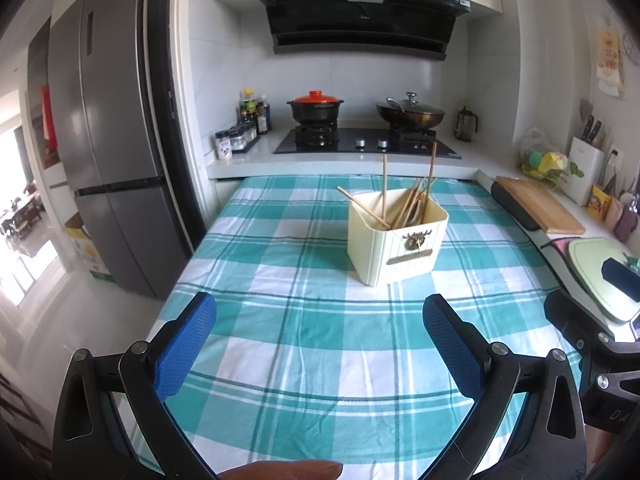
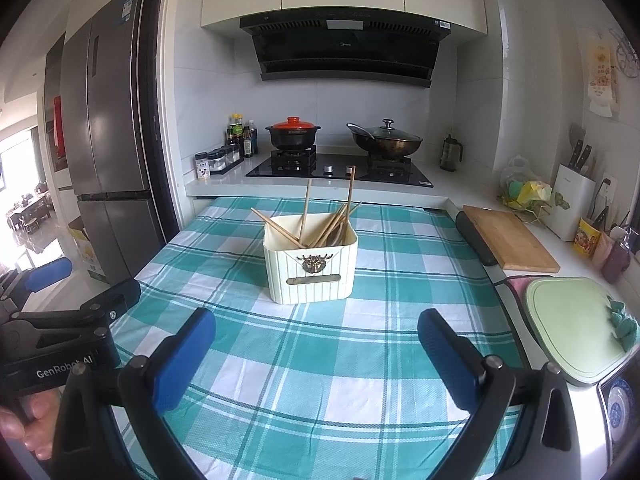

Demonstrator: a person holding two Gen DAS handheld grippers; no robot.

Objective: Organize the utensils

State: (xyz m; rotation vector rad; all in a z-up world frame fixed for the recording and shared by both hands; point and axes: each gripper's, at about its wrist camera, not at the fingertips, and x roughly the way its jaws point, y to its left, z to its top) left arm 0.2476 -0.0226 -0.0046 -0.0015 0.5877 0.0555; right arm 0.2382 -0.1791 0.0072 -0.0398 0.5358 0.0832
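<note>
Table covered by a teal-and-white plaid cloth (image 2: 320, 380); nothing is seen lying loose on the cloth in either view. Behind it, a hob (image 2: 340, 170) with a red-lidded black pot (image 2: 293, 133) and a lidded wok (image 2: 386, 140) is visible, well apart from the work area. A wooden chopping board (image 2: 510, 240) and a pale green board (image 2: 572, 328) are seen on the counter to the right.

Cream utensil holder (image 2: 310, 270) is stood upright near mid-table, ahead of both grippers. Wooden chopsticks (image 2: 320, 224) are already held inside it, leaning at mixed angles, some crossed, one tipped out over the left rim. A rounded wooden shape among them may be a spoon; cannot be confirmed.

Left gripper (image 1: 320, 340): blue pads spread wide apart, nothing between them, held above the cloth short of the holder. Right gripper (image 2: 316, 344): likewise spread wide, nothing held.

Judgement on progress: collection looks done, since no stray utensils are shown. At most, straightening of the splayed chopsticks could be left. Task is judged at or near its end.
</note>
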